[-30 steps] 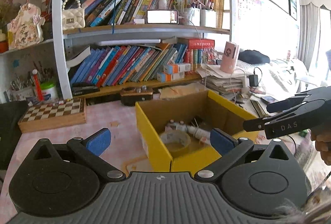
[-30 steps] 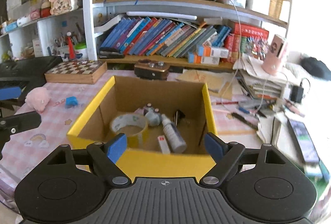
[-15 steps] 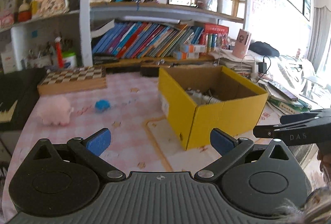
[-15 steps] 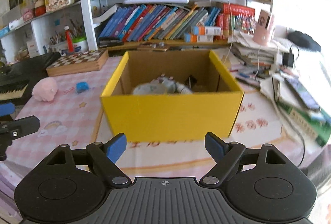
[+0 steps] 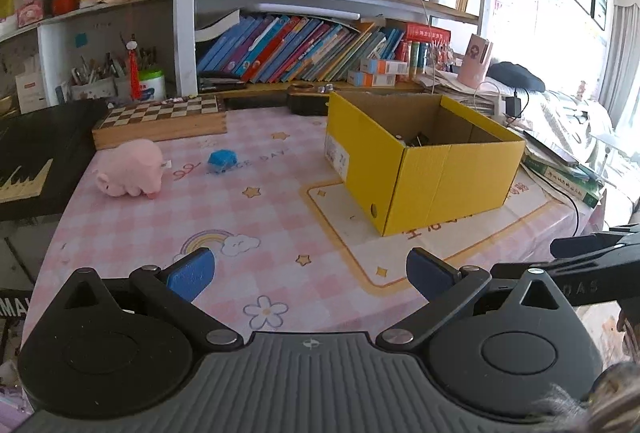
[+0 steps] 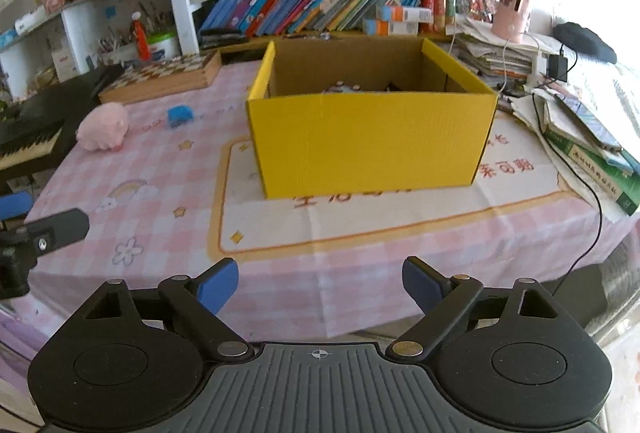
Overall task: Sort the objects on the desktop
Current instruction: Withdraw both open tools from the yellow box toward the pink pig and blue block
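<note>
Squarely ahead: corrugated yellow cardboard box (image 6: 368, 137) on the checked bench (image 6: 160, 193).
Right gripper (image 6: 320, 287) fingers opening, nothing between; left gripper (image 5: 310, 273) fingers wide, empty; fuzzy pink pig (image 5: 130, 173) beyond them, leftward.

Bright daylight, right-side glare, fisheye edges

We are seeing a chessboard box (image 5: 160, 121) lying at the back of the pink checked tablecloth (image 5: 280, 233), books (image 5: 296, 49) leaning along the shelf behind it, and a black cable (image 6: 592, 201) trailing over the table's right edge.
</note>
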### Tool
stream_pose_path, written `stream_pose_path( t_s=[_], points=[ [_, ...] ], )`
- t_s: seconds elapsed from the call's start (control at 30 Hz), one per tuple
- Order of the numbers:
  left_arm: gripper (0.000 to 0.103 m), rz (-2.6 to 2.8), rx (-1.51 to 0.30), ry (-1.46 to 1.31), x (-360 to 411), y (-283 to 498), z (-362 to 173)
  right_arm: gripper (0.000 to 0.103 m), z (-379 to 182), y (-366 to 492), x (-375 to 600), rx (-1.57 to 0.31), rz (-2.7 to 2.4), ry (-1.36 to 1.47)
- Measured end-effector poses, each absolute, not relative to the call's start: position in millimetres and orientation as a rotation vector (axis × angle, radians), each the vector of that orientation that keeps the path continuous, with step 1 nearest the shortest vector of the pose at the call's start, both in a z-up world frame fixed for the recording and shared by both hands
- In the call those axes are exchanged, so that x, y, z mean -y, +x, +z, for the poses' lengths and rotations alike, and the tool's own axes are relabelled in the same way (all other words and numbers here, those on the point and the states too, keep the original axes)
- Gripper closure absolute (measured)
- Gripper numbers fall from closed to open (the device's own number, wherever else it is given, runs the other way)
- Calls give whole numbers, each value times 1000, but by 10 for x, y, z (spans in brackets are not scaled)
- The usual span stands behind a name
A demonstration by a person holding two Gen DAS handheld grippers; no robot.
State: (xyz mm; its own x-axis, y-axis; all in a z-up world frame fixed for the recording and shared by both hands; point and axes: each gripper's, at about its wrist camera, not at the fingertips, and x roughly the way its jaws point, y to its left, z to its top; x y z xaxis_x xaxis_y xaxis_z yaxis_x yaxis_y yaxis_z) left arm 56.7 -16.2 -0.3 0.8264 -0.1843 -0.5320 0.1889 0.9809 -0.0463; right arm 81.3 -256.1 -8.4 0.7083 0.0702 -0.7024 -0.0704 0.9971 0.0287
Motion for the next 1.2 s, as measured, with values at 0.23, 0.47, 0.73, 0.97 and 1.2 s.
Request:
stream_pose_path(
  t_s=[0.23,0.47,0.73,0.97,1.2],
  points=[
    [0,-204,-605,-29,2,500,-42,7,-128,702,2346,-795,86,-35],
    [0,-202,-624,-60,-146,387,-49,3,-137,614,2165,-797,92,-61],
    [0,-191,-634,-74,-336,292,-43,2,-139,570,1954,-792,103,-71],
    [0,-140,-618,-83,-560,193,-18,2,-139,583,1701,-797,151,-94],
    [0,-50,-604,-87,-756,135,14,2,-115,627,1431,-783,224,-153]
  ],
)
